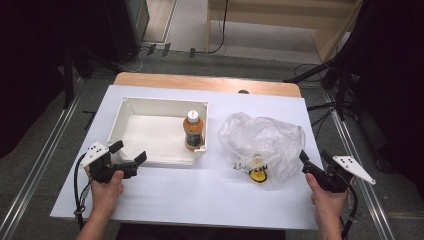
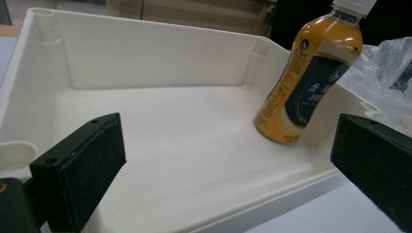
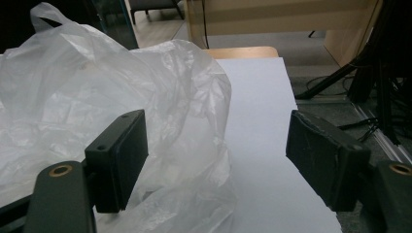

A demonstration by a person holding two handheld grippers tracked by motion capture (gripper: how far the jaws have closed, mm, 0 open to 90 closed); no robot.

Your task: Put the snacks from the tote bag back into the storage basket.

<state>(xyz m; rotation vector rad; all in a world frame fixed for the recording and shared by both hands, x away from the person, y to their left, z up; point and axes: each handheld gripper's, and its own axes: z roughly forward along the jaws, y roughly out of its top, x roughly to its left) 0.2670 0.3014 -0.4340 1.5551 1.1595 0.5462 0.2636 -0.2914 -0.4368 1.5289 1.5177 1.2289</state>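
Both tongs, left (image 1: 131,151) and right (image 1: 315,159), gape released. One crumpled clear plastic bag (image 1: 262,140) lies beside one white bin (image 1: 131,108) holding one upright orange bottle (image 1: 193,131).

The table (image 1: 175,195) has a flat white top, with a strip of bare wood showing along its far edge. A white open tray (image 1: 131,107) rests directly on the left half of the top. A crumpled clear plastic bag (image 1: 262,140) lies on the right half, just beside the tray and apart from it.
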